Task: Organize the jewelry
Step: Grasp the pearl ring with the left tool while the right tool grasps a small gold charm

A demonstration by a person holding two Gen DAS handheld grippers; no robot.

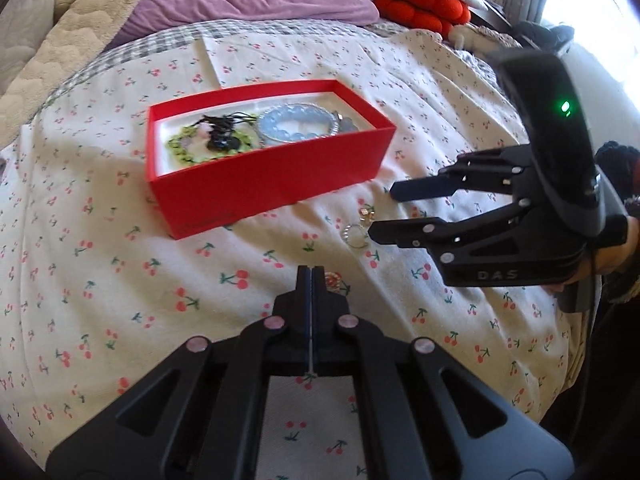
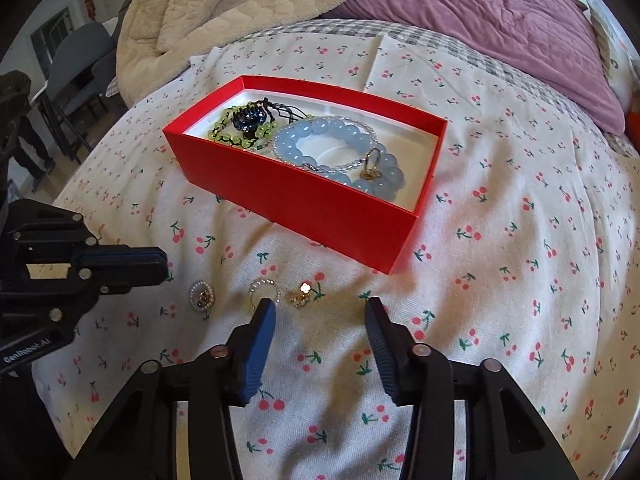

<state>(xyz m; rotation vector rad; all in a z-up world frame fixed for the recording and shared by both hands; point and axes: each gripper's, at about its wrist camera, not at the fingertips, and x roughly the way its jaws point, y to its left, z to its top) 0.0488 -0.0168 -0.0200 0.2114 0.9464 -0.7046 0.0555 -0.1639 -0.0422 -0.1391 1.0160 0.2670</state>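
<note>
Right wrist view: three small pieces lie loose on the bed sheet (image 2: 520, 240) in a row — pearl-rimmed brooch (image 2: 202, 296), beaded ring (image 2: 264, 289), gold ring (image 2: 299, 295) — near the red box's (image 2: 320, 216) near corner. Box holds one blue bead bracelet (image 2: 320, 136), one green bracelet (image 2: 228, 132), one dark pendant (image 2: 252, 118). My right gripper (image 2: 320, 320) is spread, empty, above the rings. My left gripper (image 1: 311, 276) is pressed together, beside the brooch. Open sheet all round the box.

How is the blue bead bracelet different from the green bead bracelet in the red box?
The blue bracelet has big, pale blue beads; the green bracelet has smaller, yellow-green ones. The green bracelet has a dark ornament lying on it; the blue bracelet has a thin clear-bead strand over it. Both lie flat, side by side, in the red box.
</note>
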